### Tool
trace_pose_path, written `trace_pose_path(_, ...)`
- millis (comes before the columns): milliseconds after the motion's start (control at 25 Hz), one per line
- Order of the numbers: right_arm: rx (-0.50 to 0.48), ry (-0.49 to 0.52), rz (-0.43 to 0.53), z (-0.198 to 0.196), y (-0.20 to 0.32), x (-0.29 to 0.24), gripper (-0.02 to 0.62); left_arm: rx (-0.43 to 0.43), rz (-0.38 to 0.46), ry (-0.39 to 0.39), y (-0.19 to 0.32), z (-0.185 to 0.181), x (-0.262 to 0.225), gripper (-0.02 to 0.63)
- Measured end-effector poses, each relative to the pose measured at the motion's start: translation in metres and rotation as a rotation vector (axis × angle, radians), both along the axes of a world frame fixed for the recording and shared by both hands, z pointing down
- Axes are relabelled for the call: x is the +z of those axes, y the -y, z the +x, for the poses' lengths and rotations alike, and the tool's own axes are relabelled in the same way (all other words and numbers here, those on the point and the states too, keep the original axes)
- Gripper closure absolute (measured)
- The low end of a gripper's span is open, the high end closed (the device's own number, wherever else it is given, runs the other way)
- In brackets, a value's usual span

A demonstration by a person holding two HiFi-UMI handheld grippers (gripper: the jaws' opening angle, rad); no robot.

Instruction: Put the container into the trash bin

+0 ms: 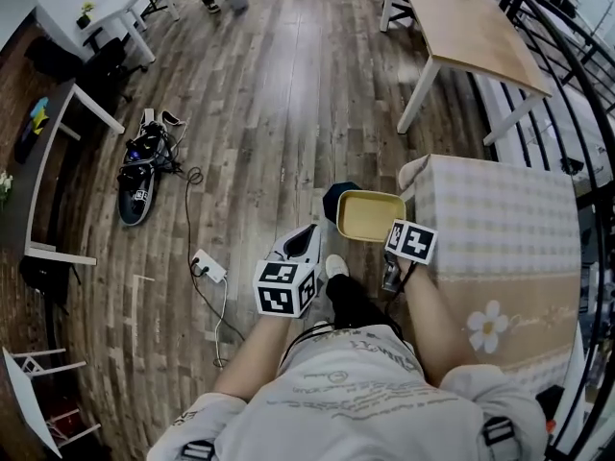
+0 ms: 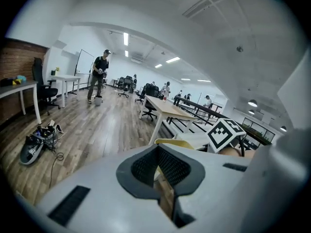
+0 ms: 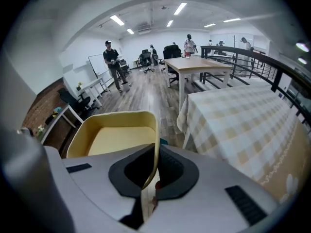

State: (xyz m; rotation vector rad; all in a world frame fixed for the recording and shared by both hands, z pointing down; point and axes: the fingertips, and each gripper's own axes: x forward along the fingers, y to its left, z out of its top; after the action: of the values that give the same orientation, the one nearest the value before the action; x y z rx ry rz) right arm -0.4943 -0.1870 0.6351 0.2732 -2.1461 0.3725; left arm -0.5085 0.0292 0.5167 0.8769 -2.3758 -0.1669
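Right tongs: my right tongs (image 3: 151, 171) are clamped on the near right rim of the container. The thin yellow wall runs straight between the 2 dark pads.
Container: the container (image 1: 370, 216) is a shallow yellow tub, open side up. I hold it off the floor just left of the checked table's corner.
Left tongs: my left tongs (image 2: 158, 166) have their jaws drawn together, with only a slit between them and nothing in it. They hang to the left of the container and nearer to me, not touching it.
Bin: the dark bin (image 1: 336, 198) stands on the floor, and in the head view the container's far left corner covers most of it. I cannot tell how high above it the tub hangs.
Checked table: the table with the checked cloth (image 1: 500, 219) is at my right, with a flower printed on the cloth's near side.
Floor: the floor (image 1: 259, 94) is wood planks. A white power strip (image 1: 209, 265) and its cable lie to my left, and a heap of dark gear (image 1: 142, 166) lies further off.
Further back: a wooden table (image 1: 471, 32) with white legs stands beyond the checked one. 1 person (image 2: 99, 79) stands far down the room.
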Motion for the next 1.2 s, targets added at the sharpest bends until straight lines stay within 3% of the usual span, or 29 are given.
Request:
trace_pose_path(240,-0.009,-0.102,0.024,-0.055,0.007,0.078,0.591,-0.017,-0.051,-0.107,0.006,-0.054,0.058,0.601)
trace_pose_path(520,0.051,-0.230,0.017,-0.104,0.026,0.187,0.591,-0.005,-0.084,-0.205,0.018,-0.107,0.128,0.601)
trace_pose_path(680,0.076,-0.316,0.098,-0.120,0.047,0.254,0.591,0.022,-0.102,-0.254,0.029,-0.130,0.175,0.601)
trace_pose_path(880,0.009,-0.345,0.217,-0.153,0.052,0.336,0.590,0.050,-0.123,-0.302,0.039,-0.153,0.240,0.601)
trace_pose_path(1200,-0.011,-0.466,0.226,-0.176,0.041,0.446,0.589,0.051,-0.150,-0.365,0.037,-0.194,0.319,0.601)
